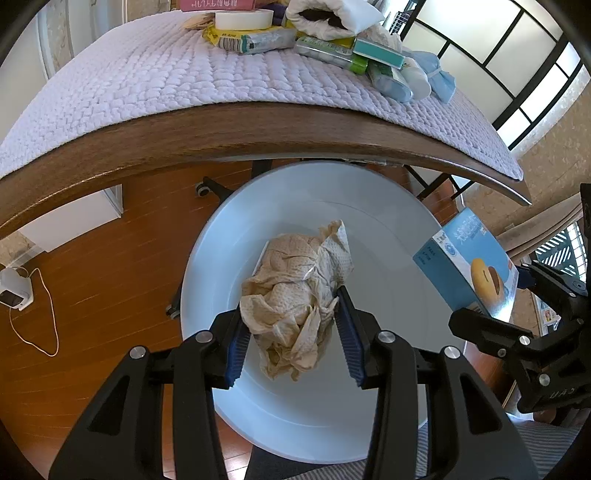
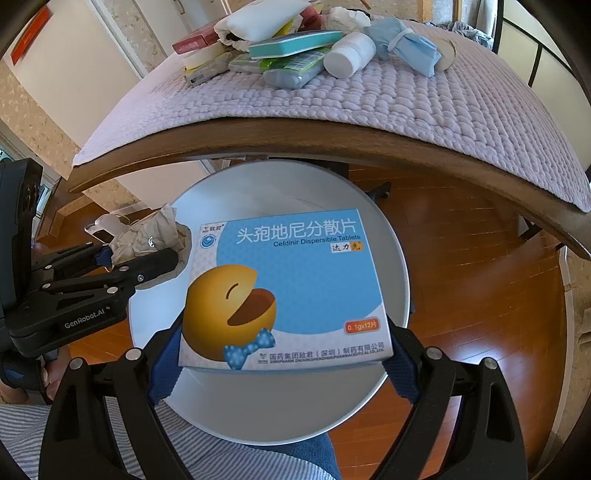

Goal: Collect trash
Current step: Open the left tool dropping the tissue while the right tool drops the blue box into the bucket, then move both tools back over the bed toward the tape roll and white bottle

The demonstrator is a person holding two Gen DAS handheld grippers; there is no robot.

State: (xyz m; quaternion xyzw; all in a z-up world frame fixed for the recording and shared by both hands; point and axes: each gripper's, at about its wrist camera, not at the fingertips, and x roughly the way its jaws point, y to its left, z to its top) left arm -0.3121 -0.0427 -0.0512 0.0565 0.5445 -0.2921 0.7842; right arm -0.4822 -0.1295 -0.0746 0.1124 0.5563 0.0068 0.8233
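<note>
I am holding the crumpled paper towel (image 1: 295,295) pinched between the left gripper's (image 1: 291,332) blue pads, hanging right over the middle of the white bin (image 1: 388,229). In the right gripper (image 2: 284,354) I am clamping the blue medicine box (image 2: 291,288) across its width, jaws wide around it, also above the bin, with the towel at about nine o'clock from it in the right wrist view.

Both loads look lined up, so I judge the step in hand is the drop. I am thinking of opening one side at a time. The box is broad and flat, so I would tip its far edge down before letting go, lest it catch the rim.

Outward from the bin, the wooden table edge (image 1: 258,144) is curving across at twelve o'clock, covered with a quilted lilac cloth (image 1: 147,81). More clutter is waiting there: a white bottle (image 2: 347,55), a bundled blue mask (image 2: 406,40), a roll of tape (image 1: 243,18). Below, an orange wood floor (image 1: 110,277).
</note>
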